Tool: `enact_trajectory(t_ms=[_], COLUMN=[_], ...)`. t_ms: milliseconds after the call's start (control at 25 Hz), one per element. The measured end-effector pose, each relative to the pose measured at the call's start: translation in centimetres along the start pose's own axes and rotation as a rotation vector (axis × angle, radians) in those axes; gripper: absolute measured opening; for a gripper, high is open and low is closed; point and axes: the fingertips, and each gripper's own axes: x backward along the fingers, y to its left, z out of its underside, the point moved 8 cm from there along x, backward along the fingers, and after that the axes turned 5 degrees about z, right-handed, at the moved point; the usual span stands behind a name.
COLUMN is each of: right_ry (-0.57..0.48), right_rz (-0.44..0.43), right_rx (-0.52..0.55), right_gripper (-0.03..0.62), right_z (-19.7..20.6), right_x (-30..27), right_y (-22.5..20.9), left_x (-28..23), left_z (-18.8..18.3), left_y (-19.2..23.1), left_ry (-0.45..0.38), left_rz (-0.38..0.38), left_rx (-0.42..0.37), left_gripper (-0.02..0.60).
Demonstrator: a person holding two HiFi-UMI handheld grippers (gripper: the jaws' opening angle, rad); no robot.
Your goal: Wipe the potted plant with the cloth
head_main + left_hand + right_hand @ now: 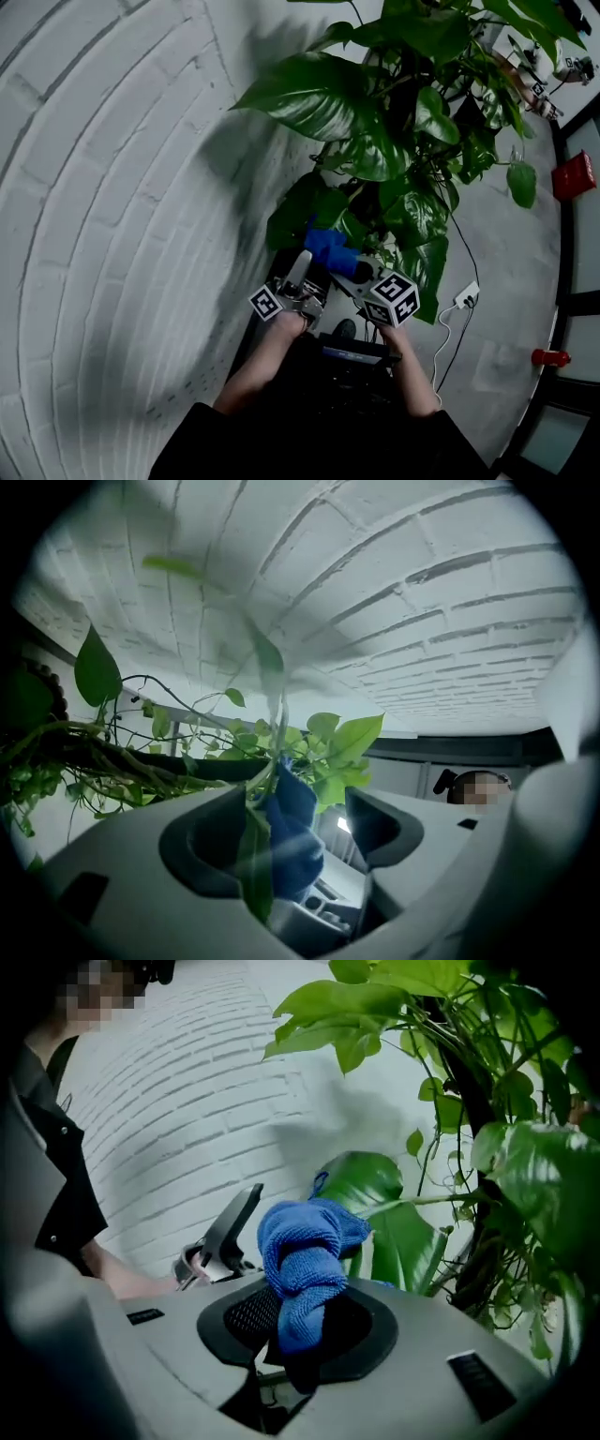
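Your right tool (302,1327) has the blue cloth (305,1246) clamped tight and bunched up, right up by a big lower leaf (375,1204) of the potted plant (394,122) — so I'd say you're in the wiping itself, low on the near side. Your left tool (291,829) is wide, with a thin leaf (255,869) hanging between its jaws, not pinched. Can't tell which leaves are clean; the upper ones look untouched — most of the job's left, I'd guess.
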Motion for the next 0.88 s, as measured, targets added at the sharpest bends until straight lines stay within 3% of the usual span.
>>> enact_trajectory(t_ms=[280,440,600,800,880], right_ry=[0.134,0.144,-0.032,-0.395,-0.518], right_rz=[-0.034,-0.039,-0.099,-0.232,-0.328], right_rx=[0.075,0.026,-0.065,-0.094,-0.108], right_gripper=[0.12,0.12,0.12,0.12,0.12], right_z=[4.1,5.2,1.7,-5.9,-8.3], right_x=[2.4,5.1,9.1,12.8,13.5], right_y=[1.9,1.9,1.6,1.9,2.1], left_x=[0.0,0.5,1.6,2.2,1.7], left_z=[-0.1,-0.7,-2.1,-4.4,-5.2], left_y=[0.6,1.0,1.5,1.3,0.9], left_ry=[0.001,-0.016,-0.065,-0.138,-0.157], left_rz=[-0.001,-0.012,-0.027,-0.039,-0.015], left_rx=[0.005,-0.004,-0.027,-0.076,-0.093], left_gripper=[0.327,0.327,0.327,0.327,0.327])
